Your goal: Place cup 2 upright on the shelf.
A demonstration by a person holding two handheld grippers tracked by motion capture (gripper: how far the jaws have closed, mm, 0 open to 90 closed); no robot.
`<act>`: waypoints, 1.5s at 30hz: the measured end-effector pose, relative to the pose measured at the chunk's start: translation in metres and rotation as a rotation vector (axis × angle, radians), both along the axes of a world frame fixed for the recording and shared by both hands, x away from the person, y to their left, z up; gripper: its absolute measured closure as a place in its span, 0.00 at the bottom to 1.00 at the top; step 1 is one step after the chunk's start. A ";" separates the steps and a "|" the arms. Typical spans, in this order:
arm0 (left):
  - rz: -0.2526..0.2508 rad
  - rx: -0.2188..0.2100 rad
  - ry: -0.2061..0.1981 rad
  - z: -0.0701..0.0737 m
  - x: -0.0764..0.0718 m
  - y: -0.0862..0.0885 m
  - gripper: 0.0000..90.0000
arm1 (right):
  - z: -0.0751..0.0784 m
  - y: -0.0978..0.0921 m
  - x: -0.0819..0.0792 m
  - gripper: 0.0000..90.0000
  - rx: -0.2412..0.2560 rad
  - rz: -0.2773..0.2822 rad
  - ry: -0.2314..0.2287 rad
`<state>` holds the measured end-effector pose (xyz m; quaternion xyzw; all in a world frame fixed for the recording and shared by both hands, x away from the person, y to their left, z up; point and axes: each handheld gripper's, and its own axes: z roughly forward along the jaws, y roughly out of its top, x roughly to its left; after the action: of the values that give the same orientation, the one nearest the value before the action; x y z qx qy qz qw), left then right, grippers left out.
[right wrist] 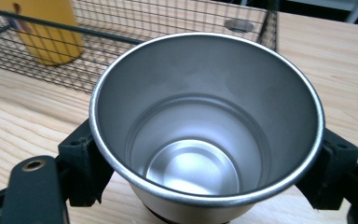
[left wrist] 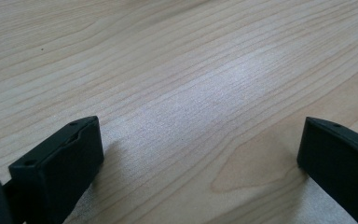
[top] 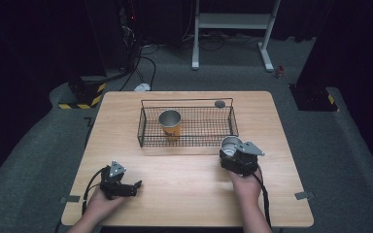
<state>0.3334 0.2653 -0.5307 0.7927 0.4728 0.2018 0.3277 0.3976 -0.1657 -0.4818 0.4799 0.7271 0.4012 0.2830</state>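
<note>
Light wood bench (top: 184,194) w/ rounded corners stands on grey carpet floor (top: 330,160); grey tape tabs at both near corners. Room behind is dark, black curtains at both sides. White metal frame legs (top: 267,48) w/ a shelf at far centre. Black cables (top: 143,63) trail over the floor at far left, near a black block w/ yellow-black hazard stripes (top: 85,94); another sits at right, lit from above

The high view looks down and forward over the table (top: 184,194). The gripper views sit close above it; the right one shares the far basket (right wrist: 177,18).
</note>
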 end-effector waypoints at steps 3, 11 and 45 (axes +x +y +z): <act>0.001 -0.002 0.000 0.000 0.000 0.000 0.01 | 0.003 0.006 0.001 0.20 0.001 0.014 -0.007; 0.002 -0.002 -0.001 0.000 0.000 0.000 0.01 | 0.014 0.016 0.003 0.20 0.008 0.033 -0.027; 0.002 -0.003 -0.001 0.000 0.000 0.000 0.01 | 0.073 0.031 0.031 0.20 0.039 0.041 -0.095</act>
<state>0.3334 0.2653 -0.5308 0.7917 0.4735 0.2019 0.3289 0.4281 -0.1349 -0.4084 0.4508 0.7144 0.4436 0.2995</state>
